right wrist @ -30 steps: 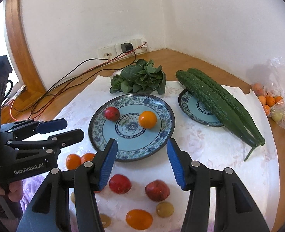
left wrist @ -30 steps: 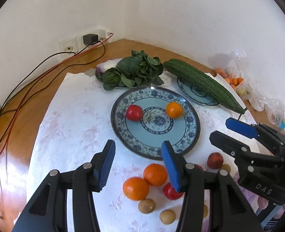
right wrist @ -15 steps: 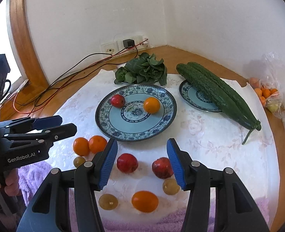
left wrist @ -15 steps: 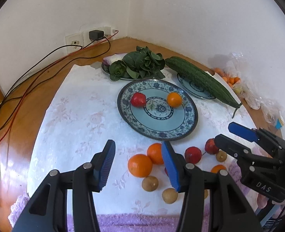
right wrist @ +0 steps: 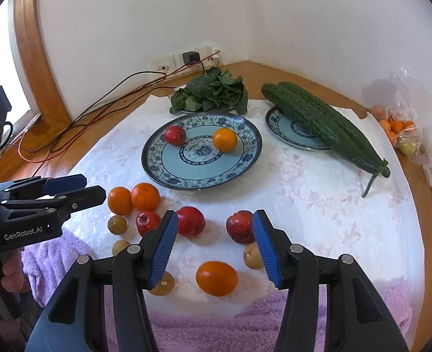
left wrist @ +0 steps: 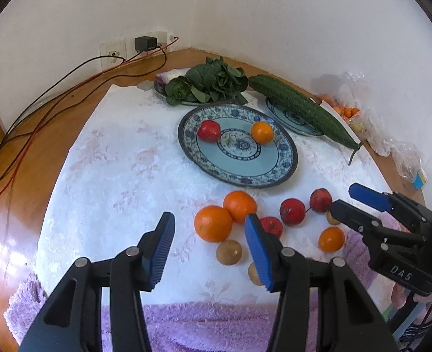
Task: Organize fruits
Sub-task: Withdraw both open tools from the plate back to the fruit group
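**Both tongs hang empty over the loose fruit, with the plate beyond**

The left tongs and the right tongs are both released, jaws parted with nothing between the pads, tilted down over the near edge of the bench.

The fruit still to be sorted lies on the white cloth between the tongs and the large patterned plate. That plate sits farther off, in the middle, and already carries a red fruit and a small orange, so the job looks only begun.

Seen from the left wrist, two oranges touch each other just beyond and slightly right of the left tongs' gap, with a brown fruit nearer still. I judge these the left hand's natural pick; it would need to shift a little right to centre on one.

Seen from the right wrist, a small orange lies almost centred below the right tongs' gap, a red apple is just beyond the left pad, and another red apple is just beyond the right pad. The fruit is round, so no long axis dictates the approach.

The two tongs are near each other over the same cluster; reaching together risks a bump or rolling fruit.
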